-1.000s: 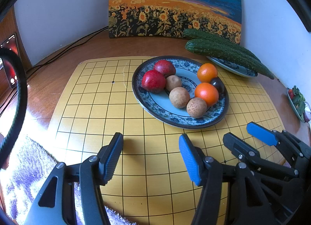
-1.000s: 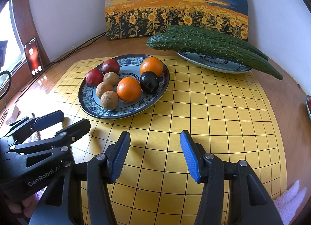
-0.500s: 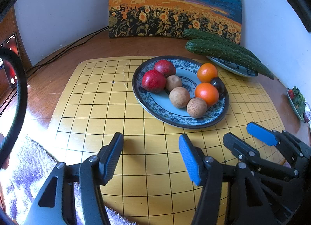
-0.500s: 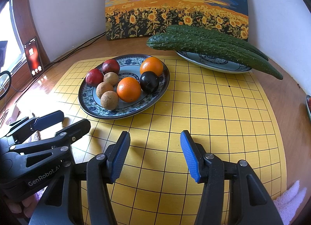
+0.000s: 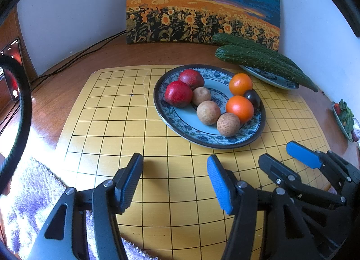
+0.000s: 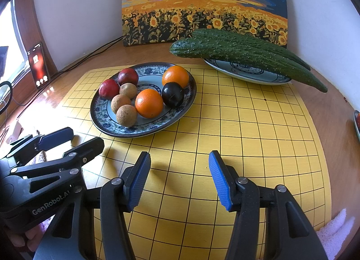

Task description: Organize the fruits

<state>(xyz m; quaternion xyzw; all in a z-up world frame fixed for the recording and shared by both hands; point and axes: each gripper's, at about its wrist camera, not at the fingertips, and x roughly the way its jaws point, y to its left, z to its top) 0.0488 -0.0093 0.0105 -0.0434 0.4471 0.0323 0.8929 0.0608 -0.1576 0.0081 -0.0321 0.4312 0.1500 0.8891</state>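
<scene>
A blue-patterned plate [image 5: 177,120] [image 6: 101,122] on the yellow grid board holds two red plums [image 5: 178,94] [image 6: 109,88], three brown round fruits [image 5: 208,112] [image 6: 126,115], two oranges [image 5: 239,108] [image 6: 149,103] and a dark plum [image 5: 252,100] [image 6: 172,94]. My left gripper [image 5: 175,181] is open and empty, over the board in front of the plate. My right gripper [image 6: 179,176] is open and empty, just right of it. Each gripper shows in the other's view, the left [image 6: 69,140] and the right [image 5: 290,158].
A second plate [image 6: 247,73] at the back right carries two long cucumbers [image 6: 243,54] [image 5: 258,62]. A sunflower painting [image 6: 202,8] leans on the wall. Cables and a phone [image 6: 38,65] are at the left. Fluffy cloths lie at the near edge [image 5: 33,192] [image 6: 335,228].
</scene>
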